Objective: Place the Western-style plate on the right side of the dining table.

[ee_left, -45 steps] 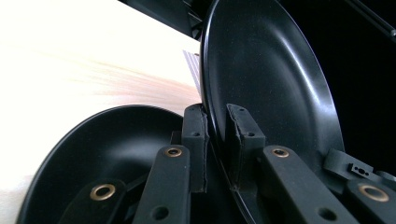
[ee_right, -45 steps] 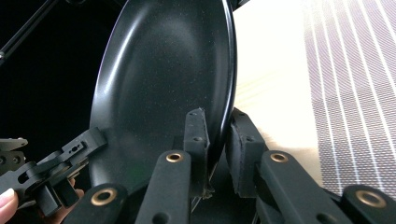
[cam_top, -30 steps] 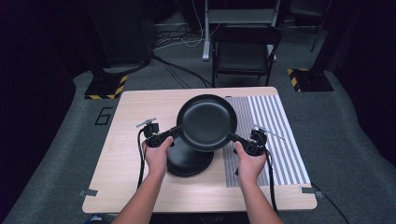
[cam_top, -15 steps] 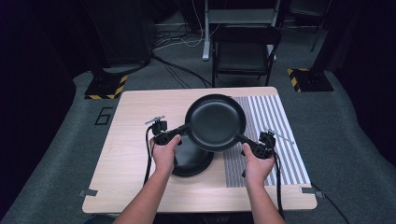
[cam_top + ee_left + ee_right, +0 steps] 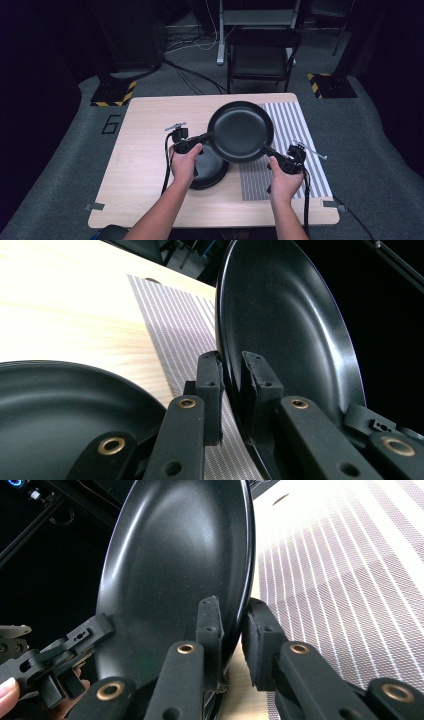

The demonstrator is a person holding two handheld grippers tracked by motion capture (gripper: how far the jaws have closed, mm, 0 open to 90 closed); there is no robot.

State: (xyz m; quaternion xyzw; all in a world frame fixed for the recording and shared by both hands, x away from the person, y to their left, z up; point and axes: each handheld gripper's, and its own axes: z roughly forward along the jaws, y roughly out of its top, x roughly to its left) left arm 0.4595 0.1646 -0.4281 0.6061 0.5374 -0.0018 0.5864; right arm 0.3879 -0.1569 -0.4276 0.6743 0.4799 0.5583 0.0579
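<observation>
Left gripper (image 5: 206, 137) and right gripper (image 5: 266, 150) each clamp the black plate's (image 5: 241, 131) rim; it seems level, face up.

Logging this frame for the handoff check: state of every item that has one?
Lifted plate: off the table, held at opposite rims, partly over the mat.
Second plate: resting flat on the table.
Striped mat: lying flat, nothing resting on it.
Left tongs: shut on the lifted plate's rim.
Right tongs: shut on the lifted plate's rim.
Chair: upright, unoccupied.
</observation>
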